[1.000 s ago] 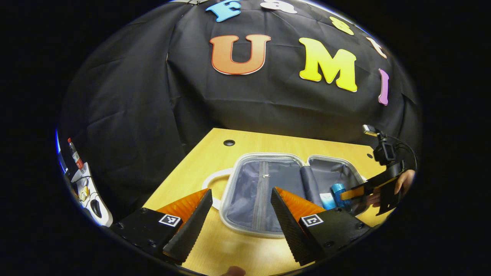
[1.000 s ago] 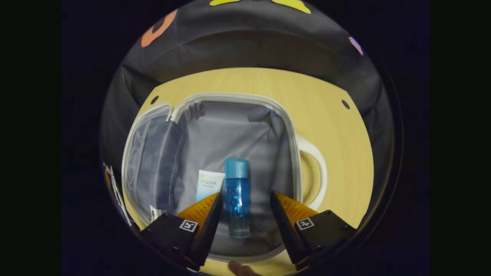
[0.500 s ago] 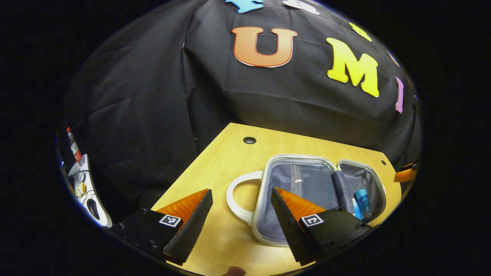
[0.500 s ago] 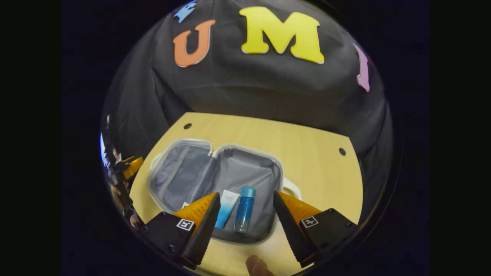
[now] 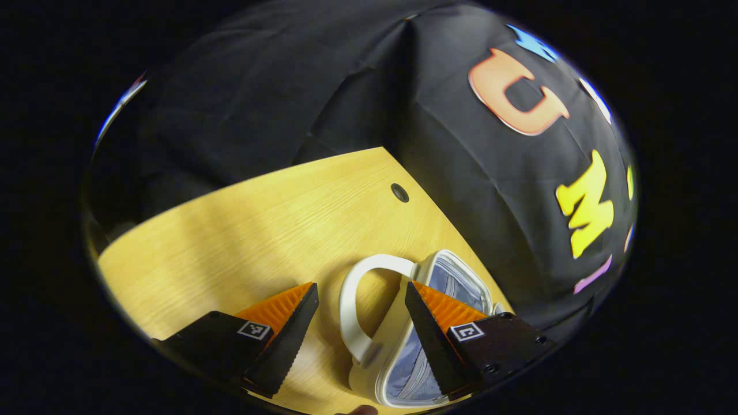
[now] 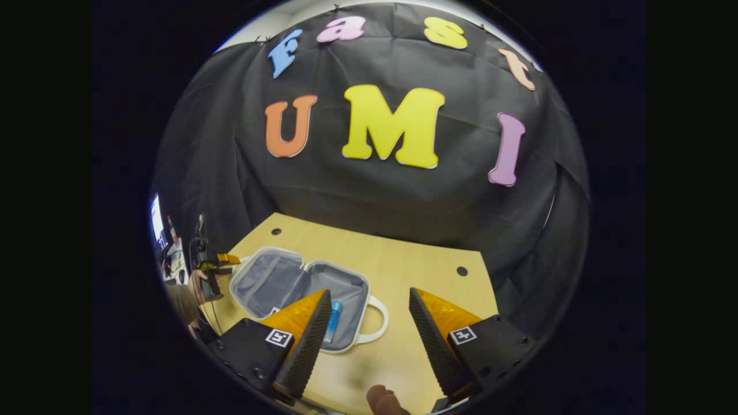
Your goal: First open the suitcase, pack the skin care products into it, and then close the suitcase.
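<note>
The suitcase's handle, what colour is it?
White; the suitcase's looped handle shows best in the left gripper view.

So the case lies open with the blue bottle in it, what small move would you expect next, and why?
Probably the left gripper eases forward to take the white handle on the suitcase half near it, to swing it shut. The handle sits between its open fingers, the blue bottle already lies inside, and the right gripper hangs open.

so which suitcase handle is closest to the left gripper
The white handle framed between the left gripper's open fingers; the other handle sits on the far half, by the right gripper.
</note>
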Tool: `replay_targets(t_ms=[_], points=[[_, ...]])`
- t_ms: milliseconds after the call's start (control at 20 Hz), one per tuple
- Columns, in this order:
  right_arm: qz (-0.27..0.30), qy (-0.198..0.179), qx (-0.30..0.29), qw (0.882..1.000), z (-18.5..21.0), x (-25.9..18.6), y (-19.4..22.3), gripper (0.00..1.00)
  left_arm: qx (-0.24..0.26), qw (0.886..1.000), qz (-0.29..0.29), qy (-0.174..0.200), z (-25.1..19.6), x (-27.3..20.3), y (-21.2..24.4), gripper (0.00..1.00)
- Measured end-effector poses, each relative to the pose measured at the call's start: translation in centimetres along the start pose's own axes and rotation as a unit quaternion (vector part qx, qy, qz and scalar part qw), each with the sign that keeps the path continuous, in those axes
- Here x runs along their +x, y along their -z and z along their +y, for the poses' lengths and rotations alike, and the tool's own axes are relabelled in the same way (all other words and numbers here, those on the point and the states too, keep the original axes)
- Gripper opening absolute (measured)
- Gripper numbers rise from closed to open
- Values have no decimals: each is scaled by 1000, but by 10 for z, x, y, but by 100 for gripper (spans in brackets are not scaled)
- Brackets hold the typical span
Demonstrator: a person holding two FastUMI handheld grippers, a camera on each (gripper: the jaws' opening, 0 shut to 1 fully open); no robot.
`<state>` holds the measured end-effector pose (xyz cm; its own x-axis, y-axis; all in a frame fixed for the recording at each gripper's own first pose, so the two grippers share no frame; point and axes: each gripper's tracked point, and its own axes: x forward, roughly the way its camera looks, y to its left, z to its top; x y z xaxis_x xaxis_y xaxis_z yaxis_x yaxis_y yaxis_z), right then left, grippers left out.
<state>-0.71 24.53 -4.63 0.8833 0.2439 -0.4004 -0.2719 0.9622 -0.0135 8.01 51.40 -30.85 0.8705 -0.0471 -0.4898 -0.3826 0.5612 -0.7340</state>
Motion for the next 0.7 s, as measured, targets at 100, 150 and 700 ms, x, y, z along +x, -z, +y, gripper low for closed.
replay_targets(t_ms=[100, 150, 700], points=[[-17, 15, 13, 1000, -14, -13, -10, 78, -42, 999, 16, 19, 2, 6, 4, 82], [-24, 23, 18, 999, -20, -18, -13, 80, -56, 998, 18, 23, 3, 9, 5, 95], [-91, 160, 93, 978, -106, -79, -17, 80, -85, 995, 35, 30, 5, 10, 5, 13]])
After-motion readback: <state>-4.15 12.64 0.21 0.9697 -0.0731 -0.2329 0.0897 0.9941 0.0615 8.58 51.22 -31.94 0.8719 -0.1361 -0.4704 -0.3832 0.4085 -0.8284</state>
